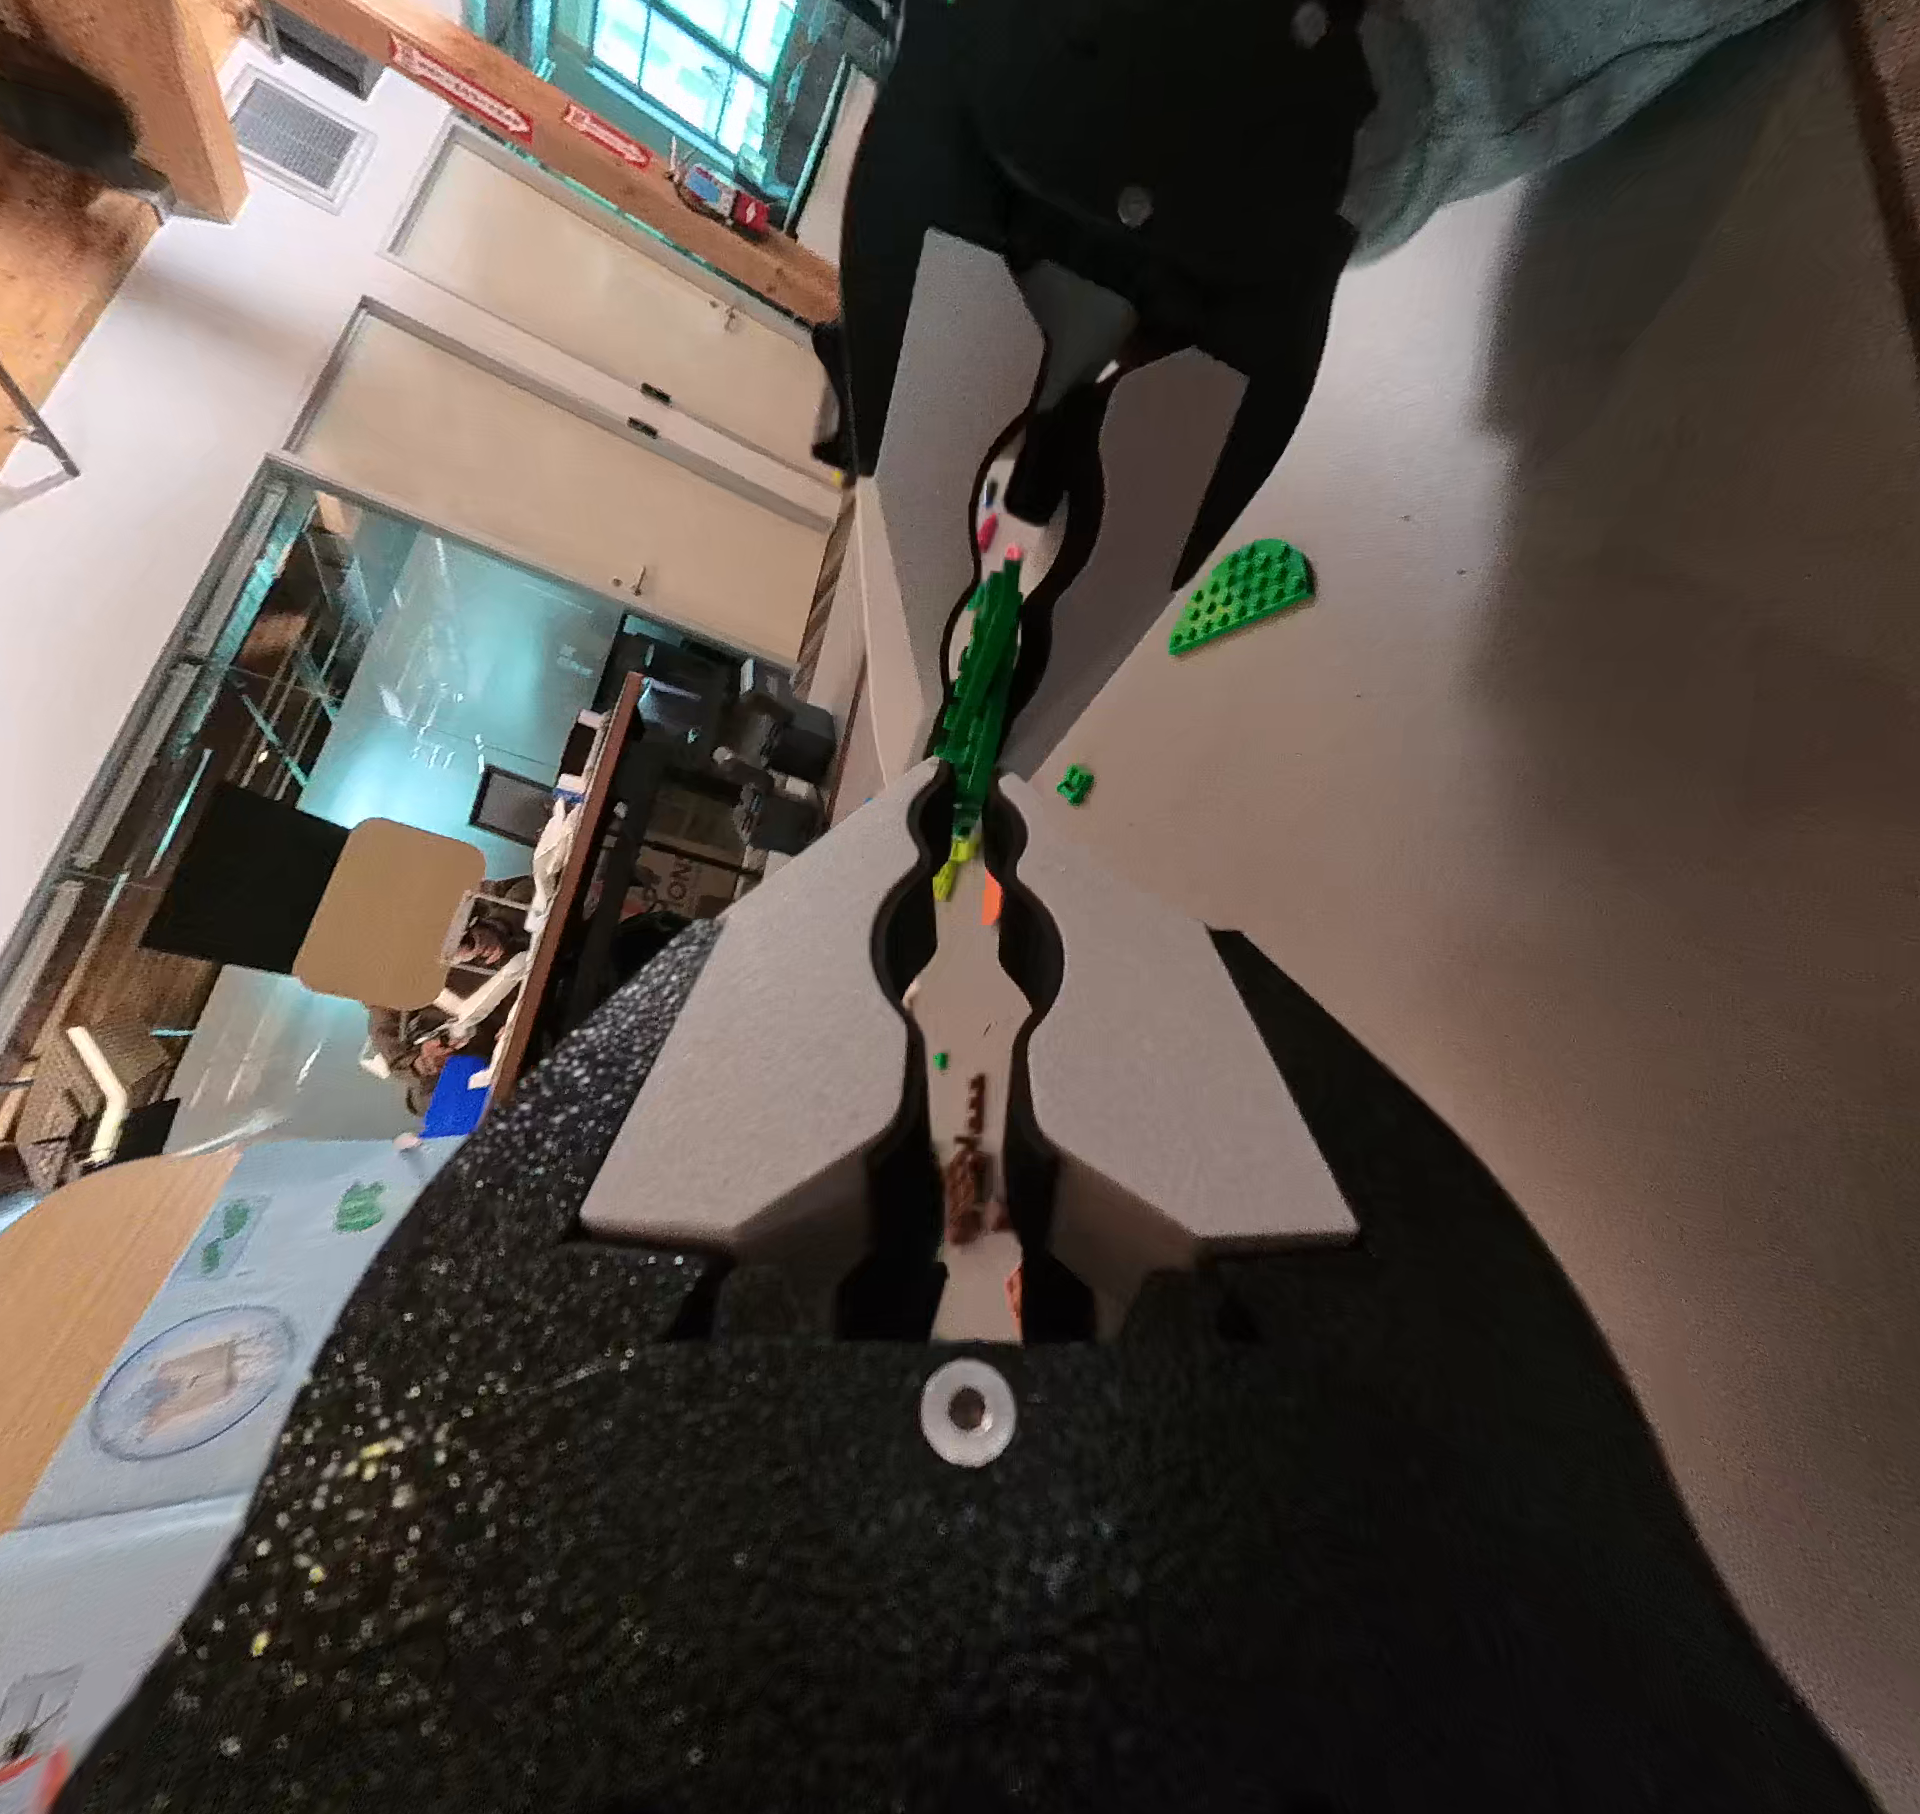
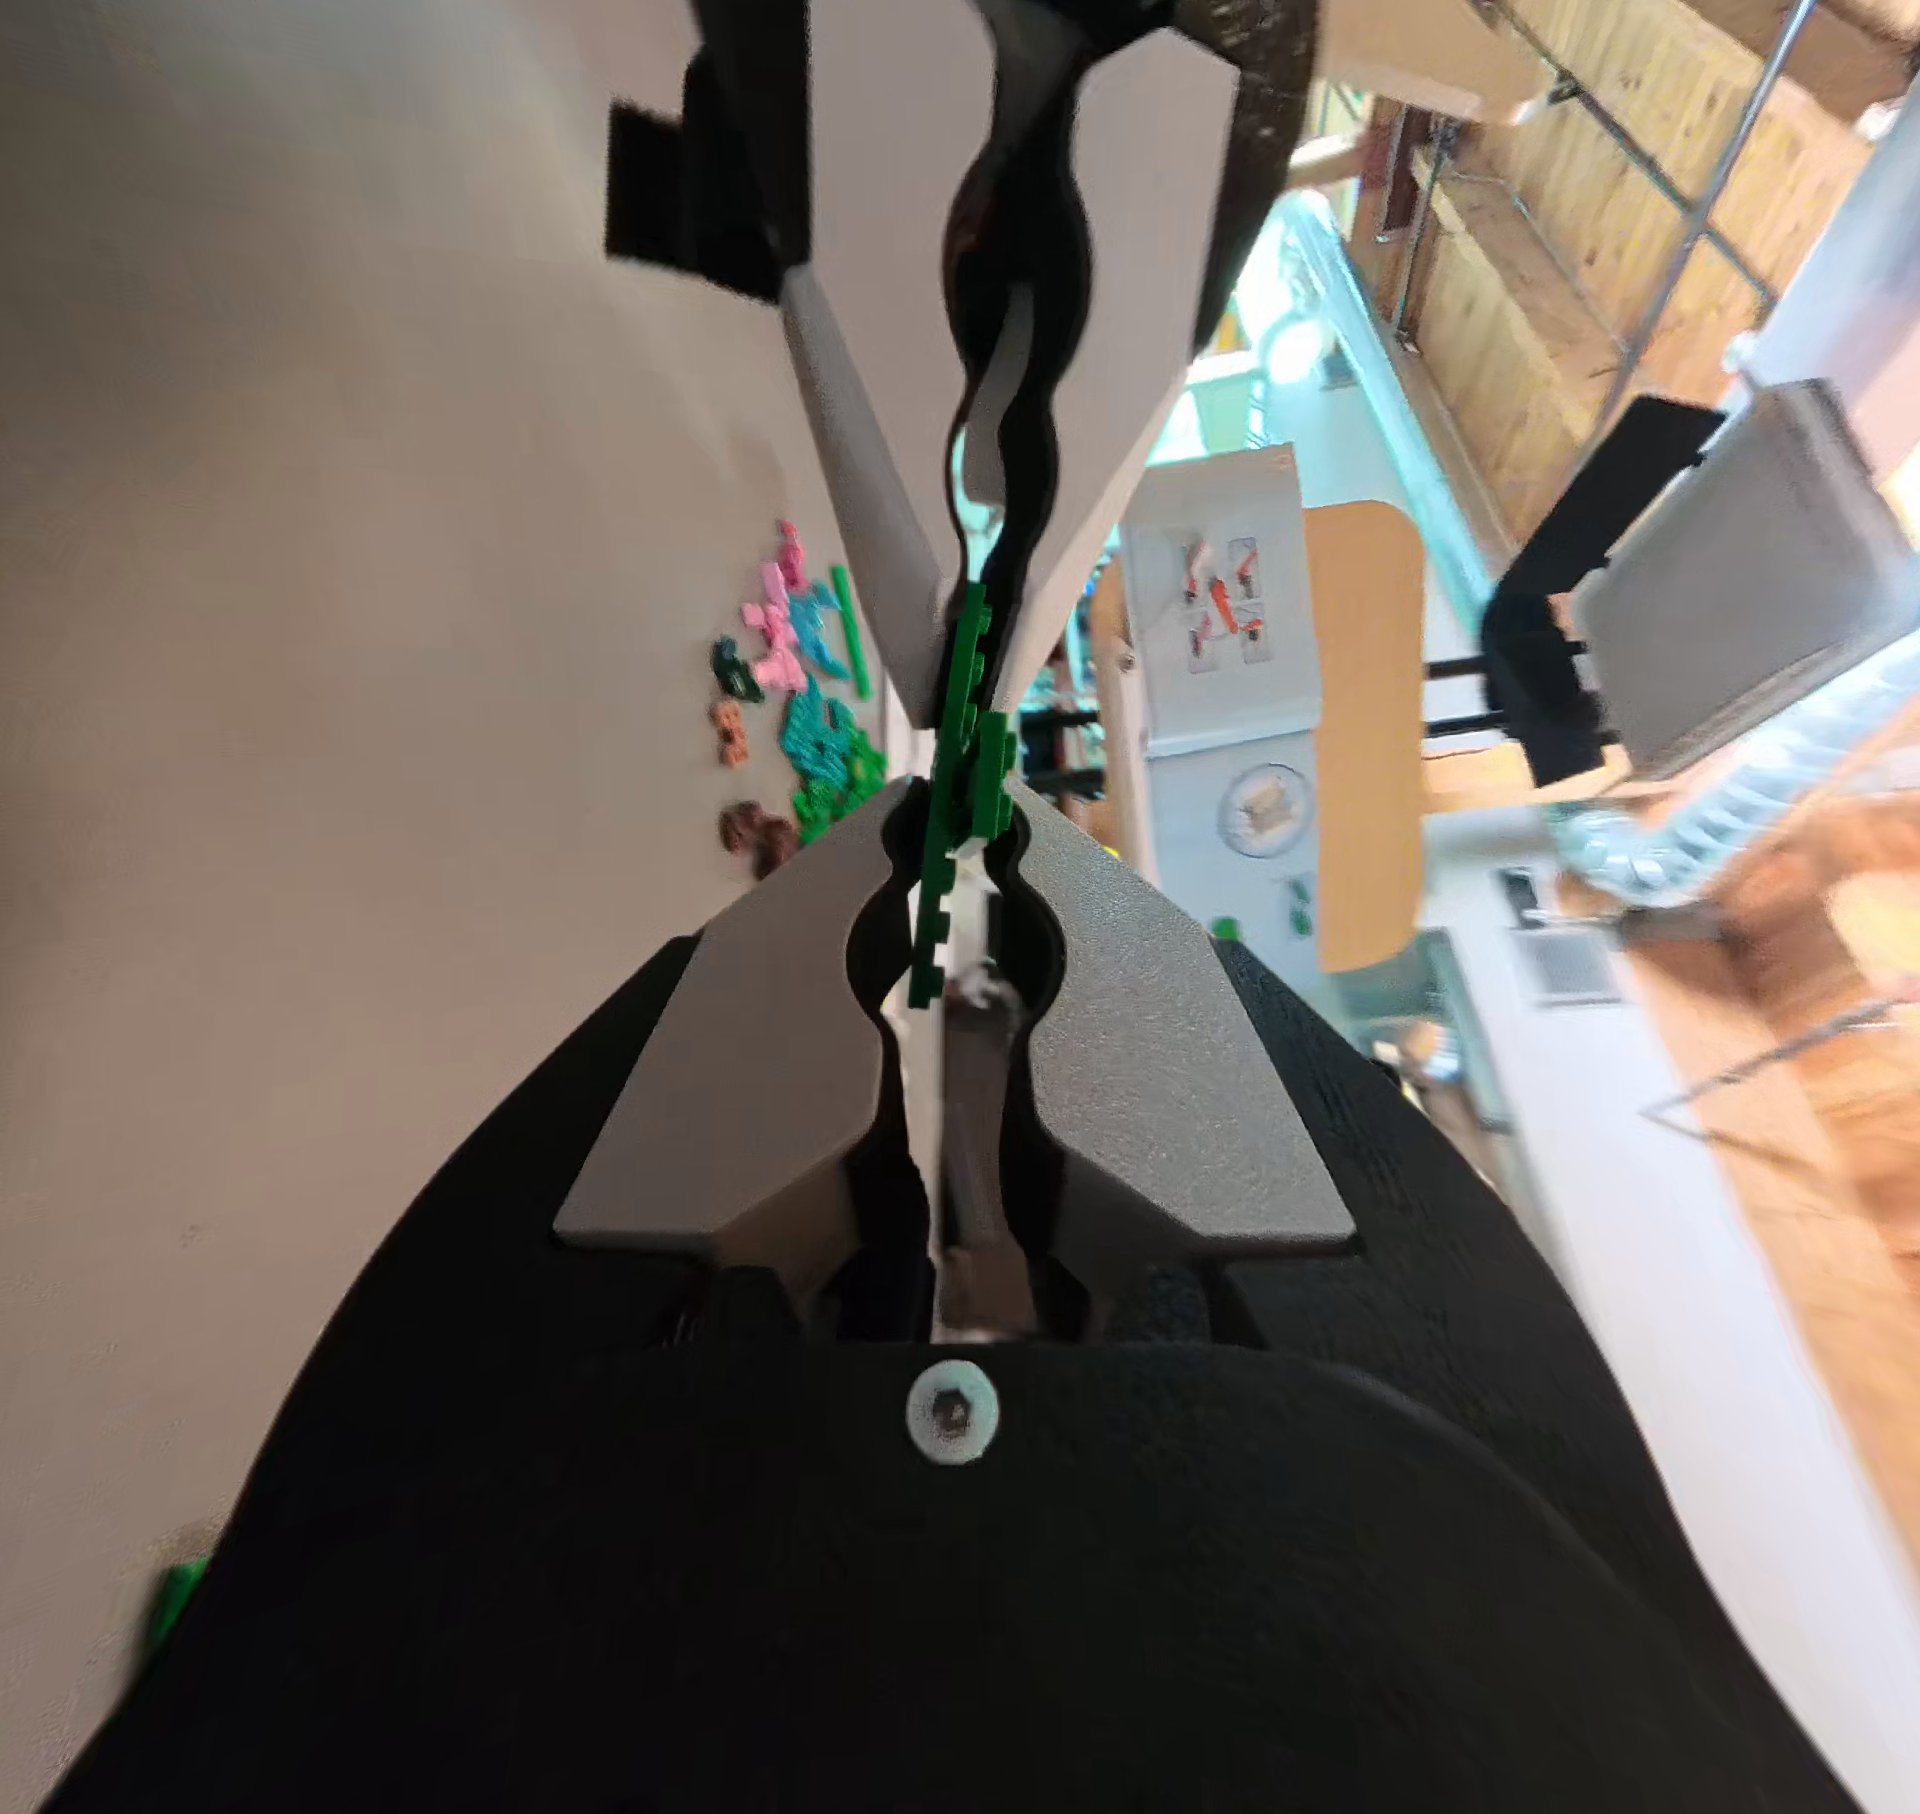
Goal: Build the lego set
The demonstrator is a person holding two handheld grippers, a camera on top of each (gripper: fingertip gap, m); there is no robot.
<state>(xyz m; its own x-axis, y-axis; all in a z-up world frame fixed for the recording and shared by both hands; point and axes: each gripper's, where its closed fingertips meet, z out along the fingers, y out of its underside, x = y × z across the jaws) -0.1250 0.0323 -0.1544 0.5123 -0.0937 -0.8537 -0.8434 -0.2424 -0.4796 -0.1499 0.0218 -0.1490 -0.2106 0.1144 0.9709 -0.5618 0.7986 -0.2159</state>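
Green brick plates [image 2: 961,777] pinched edge-on between both claws [image 1: 968,796] [image 2: 961,808] (tips facing); each narrow.

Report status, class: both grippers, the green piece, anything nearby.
Left gripper and right gripper both clamp the green brick plates, tip to tip. Green half-round plate lies on the table, apart.

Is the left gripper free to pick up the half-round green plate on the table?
Probably not as is: the left gripper is shut on the green brick assembly, though the half-round plate lies unobstructed nearby.
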